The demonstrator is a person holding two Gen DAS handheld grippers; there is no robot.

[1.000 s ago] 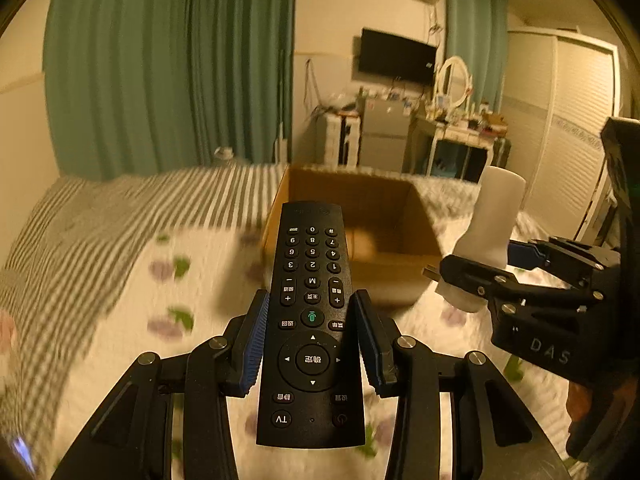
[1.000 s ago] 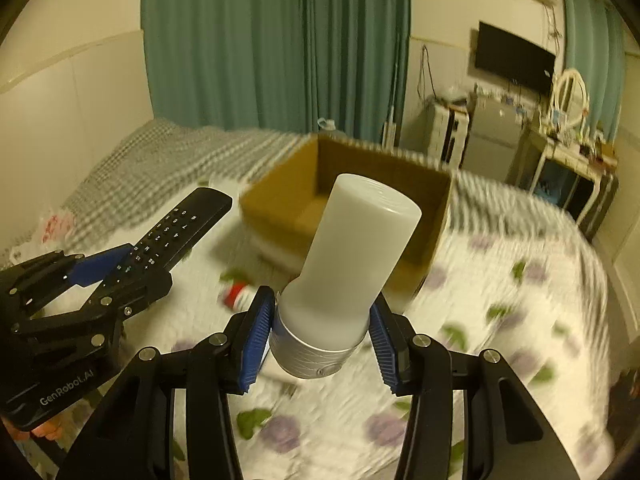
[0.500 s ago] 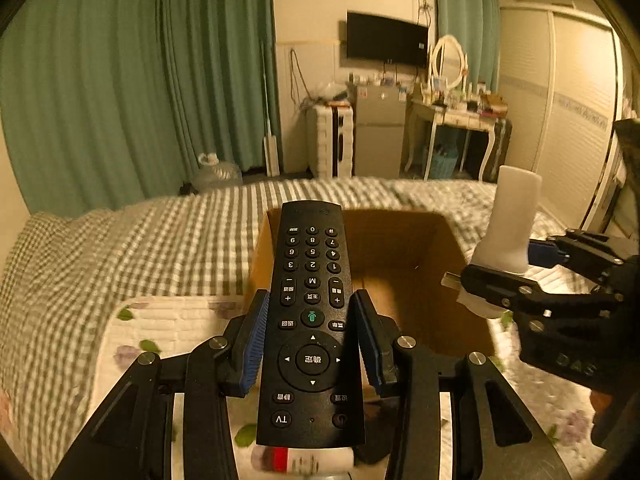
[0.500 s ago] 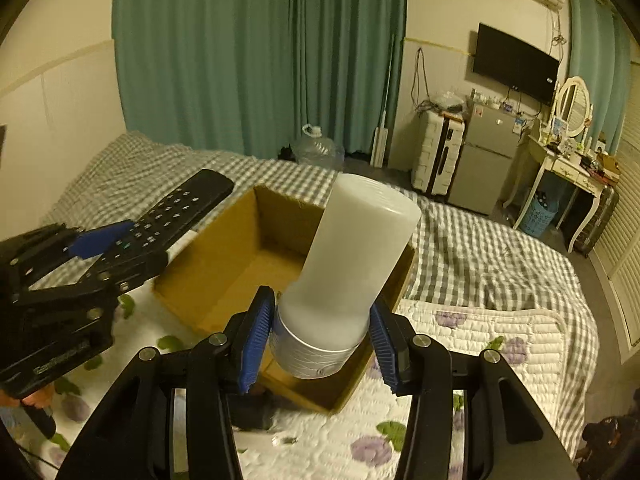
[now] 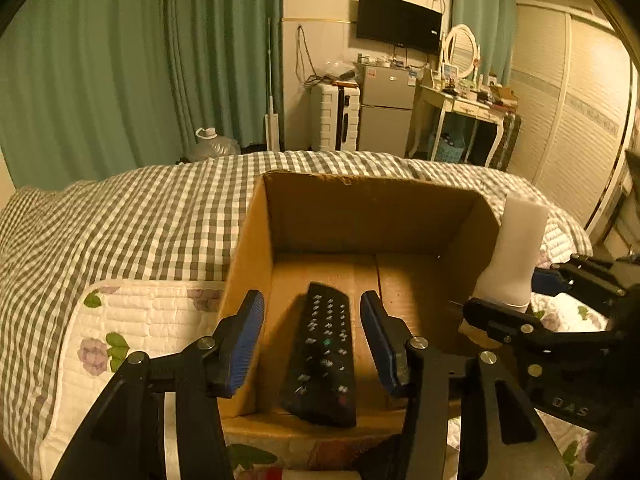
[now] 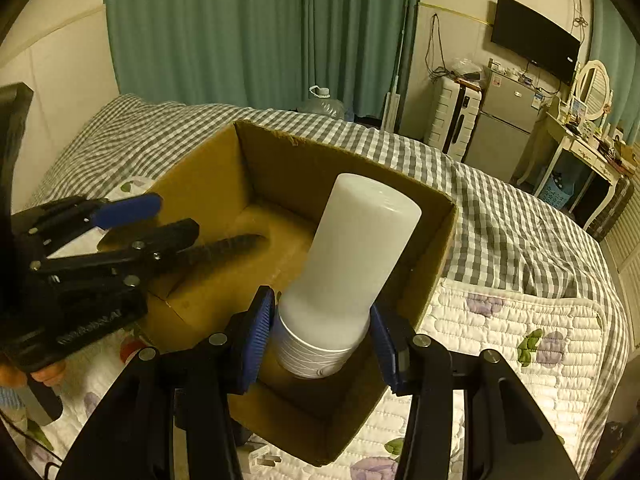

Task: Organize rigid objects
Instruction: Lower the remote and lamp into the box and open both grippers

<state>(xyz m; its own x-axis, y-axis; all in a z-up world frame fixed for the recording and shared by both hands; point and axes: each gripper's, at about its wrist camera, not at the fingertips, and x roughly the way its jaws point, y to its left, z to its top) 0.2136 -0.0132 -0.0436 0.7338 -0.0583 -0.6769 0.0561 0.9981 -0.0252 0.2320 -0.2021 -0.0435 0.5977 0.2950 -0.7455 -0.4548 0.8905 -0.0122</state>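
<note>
- The remote (image 5: 322,354) lies flat on the floor of the box (image 5: 372,216), its long axis running from the near wall toward the far wall, leaning slightly left at the near end
- The left gripper (image 5: 312,338) hangs over the near-left part of the box with its blue pads spread wide either side of the remote; nothing is between them, and the remote sits below, apart from both pads
- In the right wrist view the remote (image 6: 224,250) looks blurred, so it may not have settled; I cannot tell for sure
- The right gripper (image 6: 322,338) is clamped on the ribbed base of the bottle (image 6: 352,256), a white cylinder whose long axis tilts up and away from the fingers, toward the far right corner of the box
- The bottle is above the near-right part of the box (image 6: 444,232), base inside the rim line, not resting on the floor as far as the view shows
- The coming move turns on this: the free floor lies straight below and right of the remote, so the right gripper is the nearer one and can lower and let go without crossing the left
</note>
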